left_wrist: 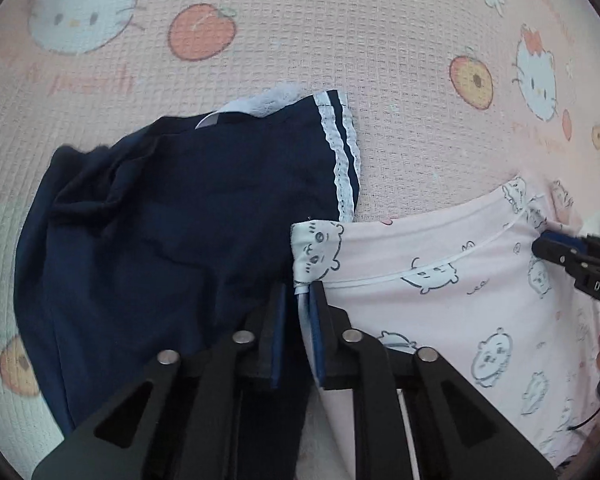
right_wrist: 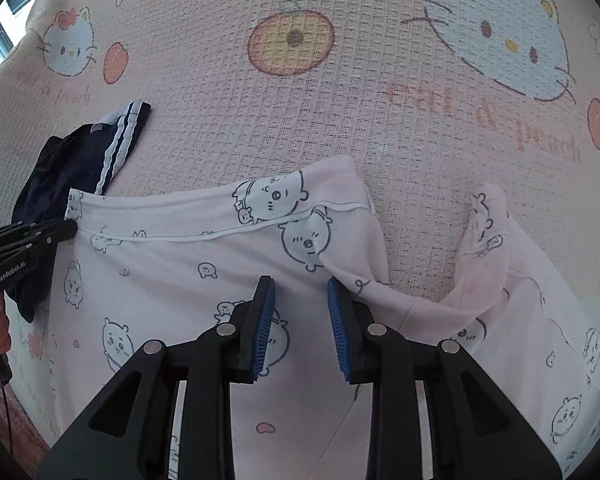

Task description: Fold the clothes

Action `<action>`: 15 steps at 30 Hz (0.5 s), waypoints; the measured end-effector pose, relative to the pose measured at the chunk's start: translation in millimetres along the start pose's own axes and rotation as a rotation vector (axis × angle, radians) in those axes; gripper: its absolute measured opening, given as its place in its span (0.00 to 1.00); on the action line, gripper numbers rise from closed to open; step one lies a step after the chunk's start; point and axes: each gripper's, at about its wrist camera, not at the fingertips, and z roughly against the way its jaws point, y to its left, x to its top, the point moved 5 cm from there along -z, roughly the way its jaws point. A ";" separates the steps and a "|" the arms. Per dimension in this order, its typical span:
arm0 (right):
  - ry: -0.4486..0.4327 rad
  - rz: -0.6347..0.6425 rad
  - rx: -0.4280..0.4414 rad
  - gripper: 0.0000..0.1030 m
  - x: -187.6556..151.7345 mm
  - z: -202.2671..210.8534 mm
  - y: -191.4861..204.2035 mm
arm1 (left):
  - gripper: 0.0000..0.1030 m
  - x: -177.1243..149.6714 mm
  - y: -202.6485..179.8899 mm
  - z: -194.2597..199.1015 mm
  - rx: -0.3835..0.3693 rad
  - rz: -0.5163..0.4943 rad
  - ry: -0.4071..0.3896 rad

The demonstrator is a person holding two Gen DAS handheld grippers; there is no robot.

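In the left wrist view, the left gripper (left_wrist: 302,292) pinches the corner hem of the soft pink cartoon-print garment (left_wrist: 460,300), its blue-padded jaws closed on the fabric. Just beside it lies a crumpled navy garment (left_wrist: 172,232) with white-striped trim, both on a waffle-textured pink blanket (left_wrist: 340,40) printed with cats and peaches. The right gripper (left_wrist: 540,246) enters from the edge, mostly cut off. In the right wrist view, the right gripper (right_wrist: 300,284) hovers with jaws apart over the pink garment (right_wrist: 180,260), whose sleeve (right_wrist: 484,248) curls upward.
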 end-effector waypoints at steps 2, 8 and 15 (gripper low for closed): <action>-0.005 -0.023 0.006 0.27 -3.0 9.7 -0.2 | 0.22 -7.1 -5.6 19.7 0.004 -0.012 -0.020; 0.067 0.001 0.049 0.27 -69.4 39.9 23.6 | 0.31 -78.2 -47.0 36.0 -0.090 -0.137 0.097; 0.012 0.123 0.026 0.27 -133.2 42.5 37.2 | 0.58 -139.3 -51.2 40.2 0.105 -0.292 0.071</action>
